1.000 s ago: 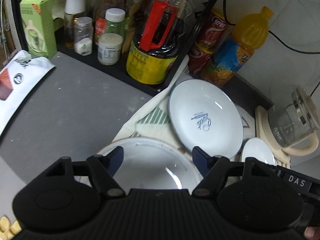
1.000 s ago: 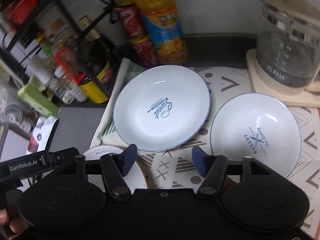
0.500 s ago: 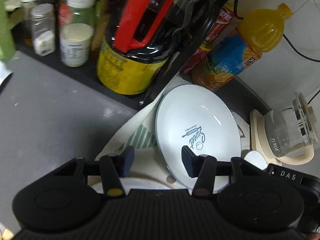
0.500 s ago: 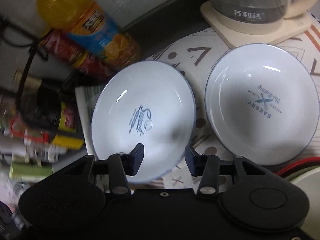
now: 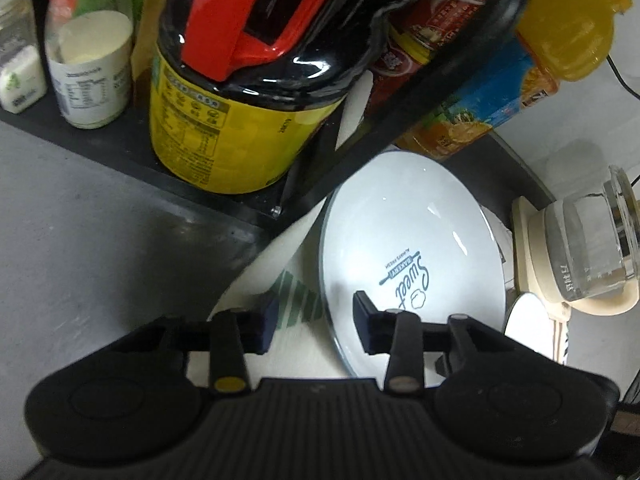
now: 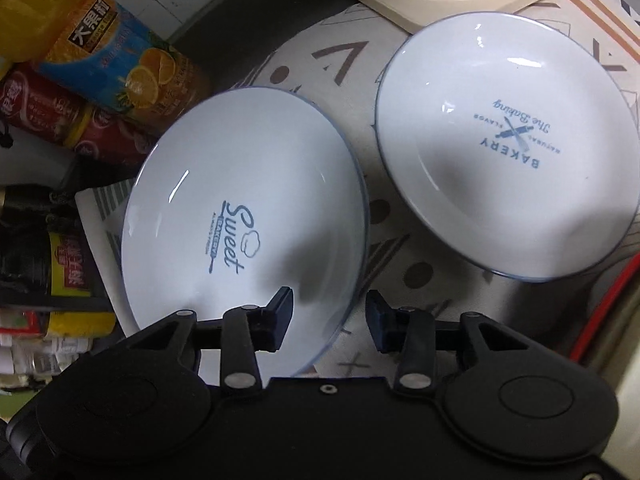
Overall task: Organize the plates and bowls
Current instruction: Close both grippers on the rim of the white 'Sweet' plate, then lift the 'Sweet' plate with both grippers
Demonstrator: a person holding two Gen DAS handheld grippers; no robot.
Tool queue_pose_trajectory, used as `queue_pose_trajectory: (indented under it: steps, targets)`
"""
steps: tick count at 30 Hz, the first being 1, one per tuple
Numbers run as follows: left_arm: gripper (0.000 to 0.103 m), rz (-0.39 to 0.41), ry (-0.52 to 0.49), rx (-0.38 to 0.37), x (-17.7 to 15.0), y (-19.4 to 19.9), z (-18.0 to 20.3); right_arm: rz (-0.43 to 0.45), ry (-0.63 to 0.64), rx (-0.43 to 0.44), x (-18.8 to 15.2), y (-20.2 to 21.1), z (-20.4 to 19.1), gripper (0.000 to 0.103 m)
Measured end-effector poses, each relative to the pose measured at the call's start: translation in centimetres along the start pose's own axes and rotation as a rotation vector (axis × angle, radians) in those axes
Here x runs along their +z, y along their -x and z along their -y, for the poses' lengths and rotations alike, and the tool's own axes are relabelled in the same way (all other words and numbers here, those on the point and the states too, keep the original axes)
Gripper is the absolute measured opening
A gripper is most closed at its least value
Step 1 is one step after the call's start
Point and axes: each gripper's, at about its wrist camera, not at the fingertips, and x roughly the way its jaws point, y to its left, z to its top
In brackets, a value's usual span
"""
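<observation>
A patterned cloth (image 6: 392,60) covers the table. The Sweet plate (image 6: 248,208) lies flat beside the Bakery plate (image 6: 504,148), unstacked. Both the left gripper (image 5: 314,326) and right gripper (image 6: 328,320) straddle its rim, released; stacking remains.

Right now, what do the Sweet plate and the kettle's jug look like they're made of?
Sweet plate: probably glazed ceramic, since it is glossy white with sharp glints and a thin blue rim. Kettle jug: clear glass by the look, though clear plastic is possible.
</observation>
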Motion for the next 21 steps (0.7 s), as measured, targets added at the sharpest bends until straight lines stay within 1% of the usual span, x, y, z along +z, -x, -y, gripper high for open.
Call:
queue_pose_trajectory:
  steps: [1,3,5,8,10,12,13,15,16,18,21]
  targets:
    - [0.035,-0.002,0.007,-0.007,0.1,-0.3,-0.1,0.008,-0.007,0.006,-0.1,-0.2,0.0,0.035]
    - [0.027,-0.018,0.037,-0.028,0.3,-0.9,-0.6,0.021,-0.018,-0.003,-0.2,-0.7,0.0,0.035]
    - [0.024,-0.023,0.051,-0.039,0.3,-1.5,-0.9,0.059,-0.029,-0.004,-0.3,-0.8,-0.2,0.038]
    - [0.023,-0.017,0.059,-0.057,0.2,-2.0,-1.2,0.11,-0.019,-0.008,-0.3,-0.9,-0.5,0.038]
    - [0.022,-0.008,0.054,-0.062,0.3,-2.0,-1.3,0.141,-0.022,0.005,-0.3,-1.0,-0.3,0.037]
    - [0.018,0.0,0.045,-0.067,0.3,-2.1,-1.3,0.162,-0.035,0.015,-0.3,-1.0,0.1,0.028]
    - [0.017,-0.001,0.042,-0.07,0.4,-2.1,-1.3,0.161,-0.051,0.011,-0.2,-0.9,0.4,0.018]
    - [0.009,-0.011,0.036,-0.085,0.5,-2.2,-1.1,0.142,-0.106,0.061,0.1,-0.8,1.4,0.014]
    - [0.007,-0.013,0.025,-0.096,0.5,-2.0,-0.9,0.141,-0.119,0.082,0.1,-0.6,1.6,0.011]
    - [0.008,0.006,-0.002,-0.097,0.4,-1.5,-0.5,0.173,-0.081,0.095,-0.4,0.2,1.1,0.009]
    - [0.008,0.012,-0.003,-0.103,0.6,-0.9,-0.4,0.217,-0.003,0.077,-1.1,1.9,-0.1,0.008]
